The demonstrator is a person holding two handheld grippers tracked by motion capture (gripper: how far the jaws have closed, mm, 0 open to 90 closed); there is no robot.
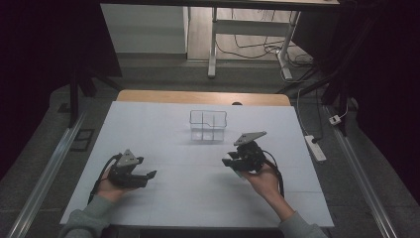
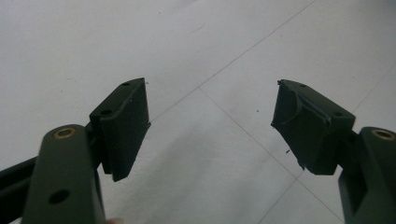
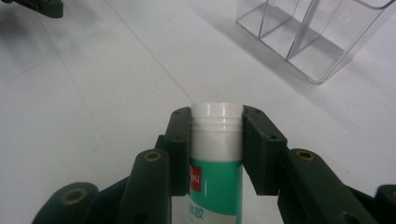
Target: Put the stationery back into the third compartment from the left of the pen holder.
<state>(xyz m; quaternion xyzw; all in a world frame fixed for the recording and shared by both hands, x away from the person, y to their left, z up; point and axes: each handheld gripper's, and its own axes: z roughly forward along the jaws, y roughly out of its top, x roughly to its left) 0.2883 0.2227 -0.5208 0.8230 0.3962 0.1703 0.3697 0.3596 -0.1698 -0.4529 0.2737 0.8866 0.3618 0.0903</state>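
White-capped, green-labelled glue stick (image 3: 215, 154) sits clamped between the jaws of my right tool (image 3: 217, 140), lower centre of the right gripper view. Clear divided organizer (image 3: 313, 32) stands upper right on the white surface (image 3: 93, 93). My left tool (image 2: 210, 121) gapes, holding nothing.

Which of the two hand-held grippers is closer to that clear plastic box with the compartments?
The right. The right gripper, its fingers shut on a glue stick, sits just in front of the clear box, slightly to its right. The left gripper, fingers open, is well off to the box's left, nearer the person.
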